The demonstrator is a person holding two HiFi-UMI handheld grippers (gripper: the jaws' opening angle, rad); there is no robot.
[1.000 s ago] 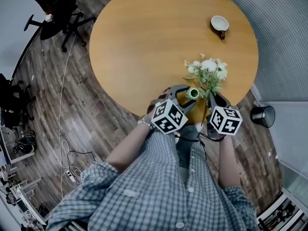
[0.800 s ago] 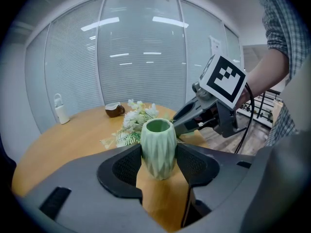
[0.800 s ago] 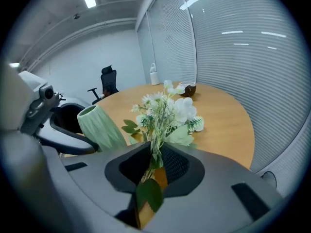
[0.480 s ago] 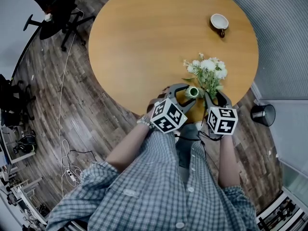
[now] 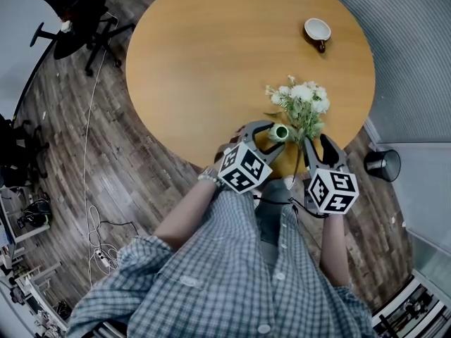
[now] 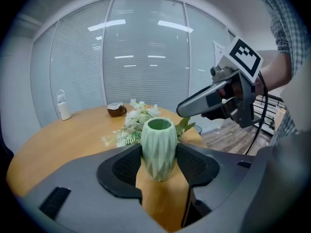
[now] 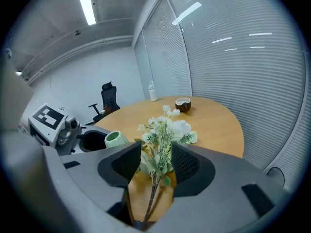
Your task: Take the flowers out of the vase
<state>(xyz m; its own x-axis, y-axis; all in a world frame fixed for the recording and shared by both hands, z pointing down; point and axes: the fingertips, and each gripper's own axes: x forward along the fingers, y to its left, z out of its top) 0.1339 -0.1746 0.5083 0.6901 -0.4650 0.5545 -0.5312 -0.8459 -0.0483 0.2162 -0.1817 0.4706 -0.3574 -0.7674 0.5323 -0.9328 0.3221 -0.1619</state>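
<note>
A ribbed green vase (image 6: 158, 147) stands empty near the table's near edge, and my left gripper (image 6: 158, 165) is shut on its sides. The vase also shows in the head view (image 5: 281, 133). The white flowers (image 5: 301, 104) lie on the round wooden table (image 5: 211, 55) just right of the vase, blooms pointing away from me. My right gripper (image 7: 156, 161) hovers over the stem end. Its jaws are opening, and the thin stem (image 7: 151, 198) runs between them without either pad touching it.
A brown-and-white cup (image 5: 316, 32) sits at the far right of the table. A white bottle (image 6: 62, 106) stands at its far edge. An office chair (image 5: 74, 13) stands on the floor at left, and a black bin (image 5: 380, 163) sits on the floor at right.
The right gripper's jaws spread apart off the flower stem, and the gripper lifted and drew back toward me. The flowers stayed on the table. The left gripper and vase did not move.
</note>
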